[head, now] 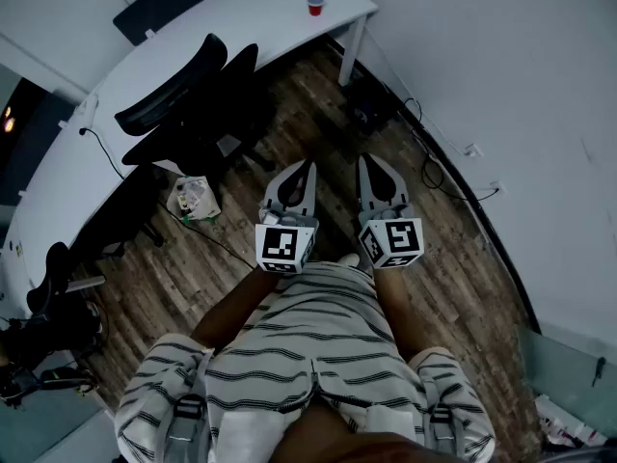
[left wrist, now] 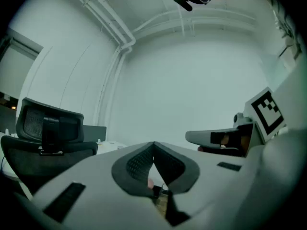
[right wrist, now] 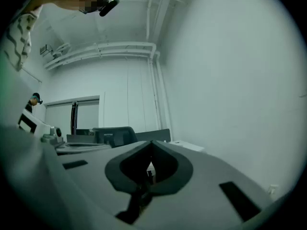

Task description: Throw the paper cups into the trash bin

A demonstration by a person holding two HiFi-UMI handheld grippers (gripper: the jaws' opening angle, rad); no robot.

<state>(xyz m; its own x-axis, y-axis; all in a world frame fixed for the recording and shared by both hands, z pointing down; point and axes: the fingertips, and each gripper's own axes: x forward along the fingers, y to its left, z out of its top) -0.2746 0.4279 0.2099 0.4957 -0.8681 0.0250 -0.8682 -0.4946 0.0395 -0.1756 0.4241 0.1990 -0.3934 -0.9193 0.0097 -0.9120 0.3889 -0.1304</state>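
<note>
Both the left tool (head: pixel 307 166) and the right tool (head: pixel 369 160) are pinched fully narrow, with nothing between their jaws. The red paper cup (head: pixel 315 5) stands well apart on the far table (head: pixel 222 37); reaching it with the jaws closed would likely tip it. The trash bin (head: pixel 179 201) near the chair (head: pixel 174 93) already holds rubbish, so a loosely dropped cup may bounce out
</note>
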